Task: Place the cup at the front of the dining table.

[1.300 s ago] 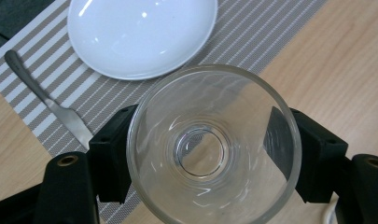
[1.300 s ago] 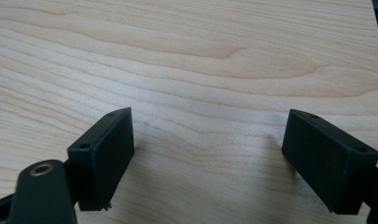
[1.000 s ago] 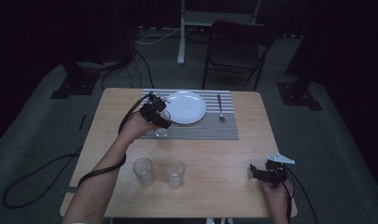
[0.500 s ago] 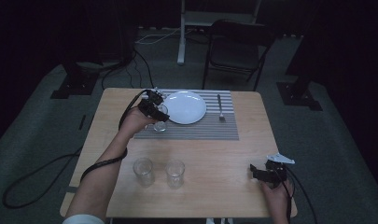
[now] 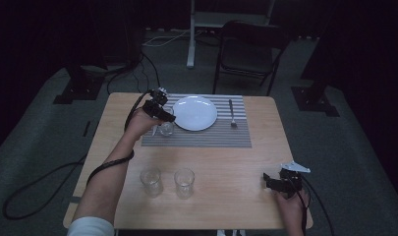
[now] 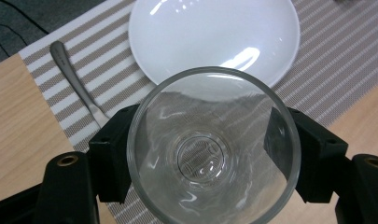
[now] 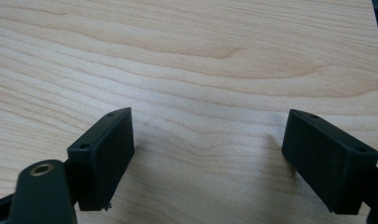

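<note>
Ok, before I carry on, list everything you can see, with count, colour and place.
Held glass: one, clear, between the left jaws, over the placemat's left part.
Loose glasses: two, clear, side by side, near table edge.
Plate: one, white, on placemat.
Fork: one, silver, on placemat, right of plate.
Placemat: one, grey striped, far half of table.
Table: one, light wood.
Chair: one, dark, beyond table.
Left gripper: black, shut on held glass.
Right gripper: black, open, over bare wood.
</note>
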